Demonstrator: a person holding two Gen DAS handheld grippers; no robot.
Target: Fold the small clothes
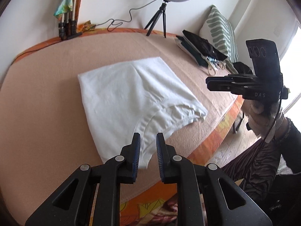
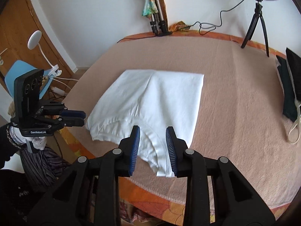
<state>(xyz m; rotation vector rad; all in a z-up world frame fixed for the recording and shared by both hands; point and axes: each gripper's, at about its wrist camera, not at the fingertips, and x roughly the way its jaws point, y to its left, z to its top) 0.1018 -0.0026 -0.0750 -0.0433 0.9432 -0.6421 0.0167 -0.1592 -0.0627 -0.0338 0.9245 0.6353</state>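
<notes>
My left gripper [image 1: 148, 138] and right gripper [image 2: 152, 131] are matte black plastic, with silver round pivot screws [image 1: 119, 158] on the linkages and ribbed blue pads [image 2: 170, 146] lining the fingers. Each carries an upright black camera block [image 1: 264, 56] with three round lenses; white lettering marks the base, and a thin black cable [image 1: 272, 126] hangs below. I wear white fuzzy gloves [image 1: 263, 116], dark sleeves [image 1: 289, 141], beaded bracelets [image 2: 11, 139] and striped brown clothing [image 1: 254, 162].

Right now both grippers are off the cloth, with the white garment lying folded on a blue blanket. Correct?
Not quite: the blanket is beige-pink, not blue, as the right wrist view shows. The rest holds: the white garment lies folded on it, and the left gripper and right gripper hover clear of it with nothing between their fingers.
</notes>
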